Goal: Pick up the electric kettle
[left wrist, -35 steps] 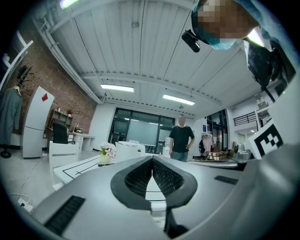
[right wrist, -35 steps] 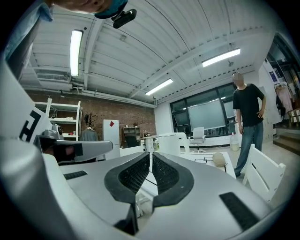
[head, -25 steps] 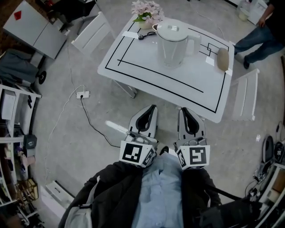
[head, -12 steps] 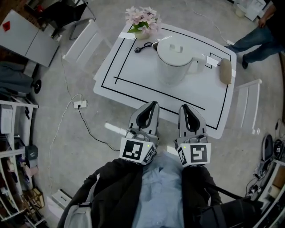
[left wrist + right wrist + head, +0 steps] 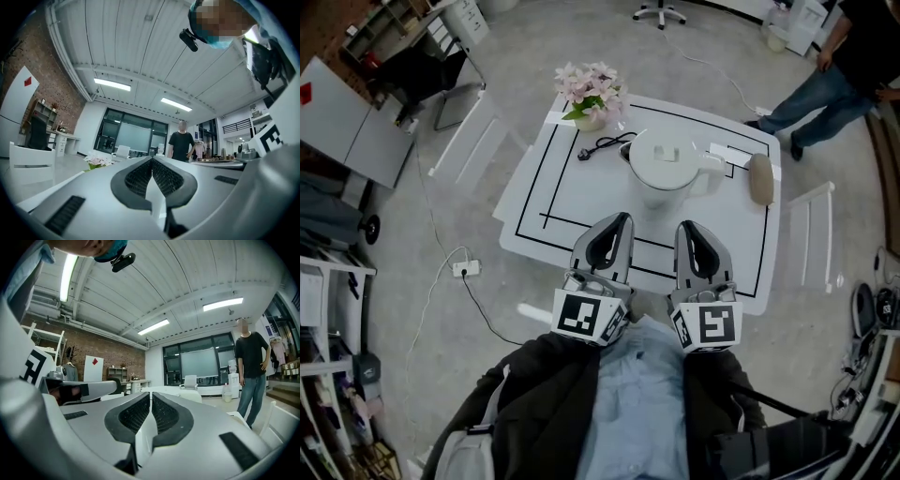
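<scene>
White kettle (image 5: 667,167): upright on the tabletop (image 5: 567,202), far-centre, inside the black-lined rectangle, lid on, handle toward the right. Black cord (image 5: 602,147): loose just left of the kettle. Flowers (image 5: 592,89): far left corner. Tan oblong object (image 5: 759,178): right edge. Left tool (image 5: 621,219): jaws together, nothing between them, over the near edge, apart from the kettle. Right tool (image 5: 686,228): jaws likewise together and empty, just beside the left one. Person (image 5: 825,75): standing beyond the far right corner.
</scene>
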